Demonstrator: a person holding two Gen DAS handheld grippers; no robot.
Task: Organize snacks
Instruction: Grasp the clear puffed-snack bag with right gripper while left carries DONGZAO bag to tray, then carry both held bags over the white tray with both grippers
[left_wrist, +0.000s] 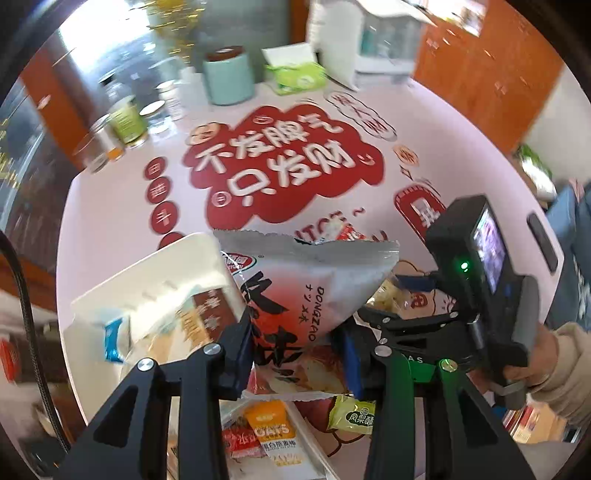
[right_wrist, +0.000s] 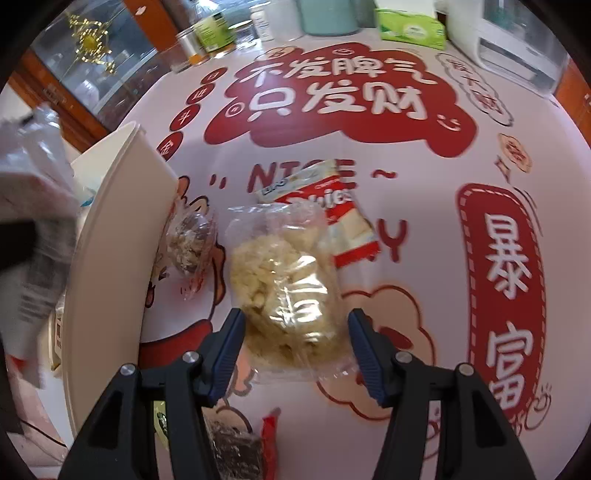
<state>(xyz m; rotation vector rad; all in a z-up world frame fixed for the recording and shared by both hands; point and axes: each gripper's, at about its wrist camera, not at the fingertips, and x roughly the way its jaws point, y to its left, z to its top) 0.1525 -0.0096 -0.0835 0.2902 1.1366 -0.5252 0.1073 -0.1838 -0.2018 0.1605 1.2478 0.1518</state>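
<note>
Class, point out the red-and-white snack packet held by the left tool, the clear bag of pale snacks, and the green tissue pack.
Red-and-white snack packet (left_wrist: 291, 306), left wrist view, front face.
Clear bag (right_wrist: 284, 280), right wrist view, middle.
Green tissue pack (right_wrist: 412, 27), right wrist view, front.

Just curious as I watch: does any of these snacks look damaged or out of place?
Yes. The white-and-red snack packet pinched in the left gripper has a ragged, torn-looking top edge. Other snacks, like the clear bag of pale crumbly pieces, lie loose outside the cream bin.
</note>
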